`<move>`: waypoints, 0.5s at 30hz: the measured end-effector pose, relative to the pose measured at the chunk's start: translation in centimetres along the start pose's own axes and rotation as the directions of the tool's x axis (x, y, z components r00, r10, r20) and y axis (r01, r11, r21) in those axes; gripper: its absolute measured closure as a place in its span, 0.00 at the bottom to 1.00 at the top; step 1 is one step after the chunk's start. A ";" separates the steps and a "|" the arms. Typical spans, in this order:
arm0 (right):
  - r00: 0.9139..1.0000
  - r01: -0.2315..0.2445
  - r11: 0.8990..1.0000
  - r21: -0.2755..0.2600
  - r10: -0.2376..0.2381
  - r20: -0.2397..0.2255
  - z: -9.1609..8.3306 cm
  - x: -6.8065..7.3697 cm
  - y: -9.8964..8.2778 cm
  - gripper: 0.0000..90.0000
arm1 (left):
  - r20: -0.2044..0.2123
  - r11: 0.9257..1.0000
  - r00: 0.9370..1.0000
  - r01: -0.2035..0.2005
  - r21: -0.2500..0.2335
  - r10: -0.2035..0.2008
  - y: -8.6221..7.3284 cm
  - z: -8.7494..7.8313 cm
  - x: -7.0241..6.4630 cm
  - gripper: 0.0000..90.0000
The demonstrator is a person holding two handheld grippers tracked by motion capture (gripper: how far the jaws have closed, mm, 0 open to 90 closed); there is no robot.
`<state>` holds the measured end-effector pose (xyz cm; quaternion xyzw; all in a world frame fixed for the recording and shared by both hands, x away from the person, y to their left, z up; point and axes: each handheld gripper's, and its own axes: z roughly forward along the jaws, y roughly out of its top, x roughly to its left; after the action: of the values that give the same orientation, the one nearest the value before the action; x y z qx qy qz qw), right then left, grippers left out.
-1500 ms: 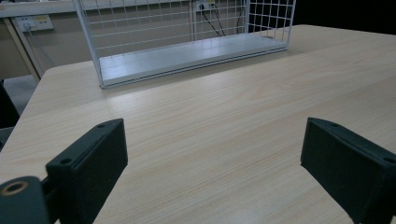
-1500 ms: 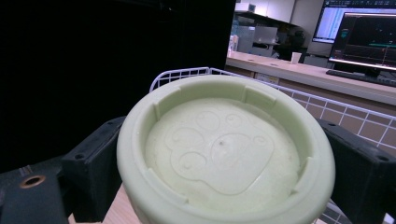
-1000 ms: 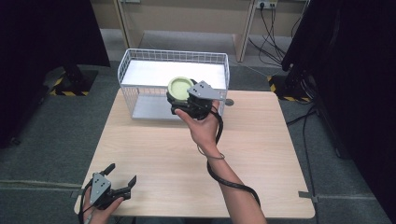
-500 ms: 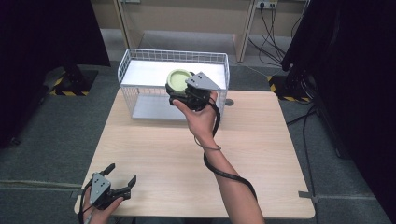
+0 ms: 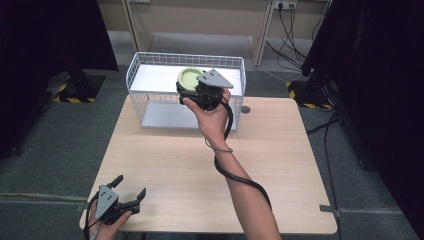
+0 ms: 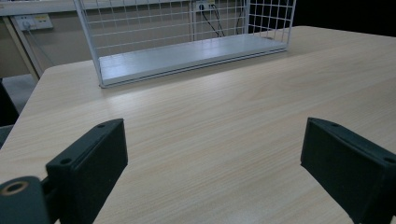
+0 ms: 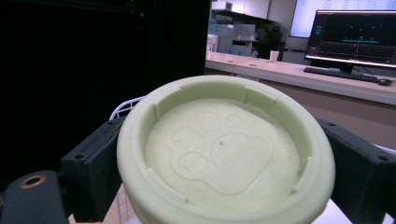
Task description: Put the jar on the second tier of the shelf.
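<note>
- Two grippers are in play: the right gripper (image 5: 192, 90) is held up over the front wall of the wire basket (image 5: 145, 67), and the left gripper (image 5: 127, 192) sits low at the near left corner of the table (image 5: 280, 170).
- The right gripper's jaws are clamped on a pale green cup (image 5: 189, 78), one black jaw pressing each side of it.
- In the right gripper view the cup (image 7: 224, 154) is seen bottom-on: a round base with a raised rim and a paw print pressed into the middle.
- From the high view the cup is in the air above the basket, near the middle of its front edge; whether it touches the wire cannot be told.
- The basket stands at the far edge of the table, left of centre, with a flat white floor (image 6: 187, 53) inside.
- The left gripper's (image 6: 212, 158) jaws stand wide apart with nothing between them, above bare wood, pointing toward the basket.
- The person's right arm stretches across the table from the near edge, with the gripper's black cable (image 5: 240, 177) looped around it.
</note>
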<state>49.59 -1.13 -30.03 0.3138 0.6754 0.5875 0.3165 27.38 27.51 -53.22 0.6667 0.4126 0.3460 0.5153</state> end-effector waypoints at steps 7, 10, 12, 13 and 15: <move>1.000 -0.008 1.000 0.006 0.008 0.010 0.9 -0.2 0.4 0.13 | 0.001 1.000 1.000 0.002 -0.001 -0.002 0.0 0.0 0.0 0.08; 1.000 -0.011 1.000 0.011 0.011 0.015 1.3 -0.2 0.5 0.13 | 0.001 1.000 1.000 0.003 -0.001 -0.003 0.0 0.0 0.0 0.08; 1.000 -0.014 1.000 0.012 0.014 0.016 1.5 -0.3 0.6 0.13 | 0.001 1.000 1.000 0.005 -0.001 -0.005 0.0 0.0 0.0 0.08; 1.000 -0.017 1.000 0.014 0.017 0.018 1.6 -0.3 0.6 0.13 | 0.001 1.000 1.000 0.005 -0.002 -0.005 0.0 0.0 0.0 0.08; 1.000 -0.020 1.000 0.015 0.020 0.021 1.9 -0.4 0.7 0.13 | 0.002 1.000 1.000 0.006 -0.003 -0.006 0.0 0.0 0.0 0.08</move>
<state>51.38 -0.23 -29.57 0.3291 0.6731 0.5823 0.3155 27.40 27.53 -53.23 0.6651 0.4136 0.3444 0.5177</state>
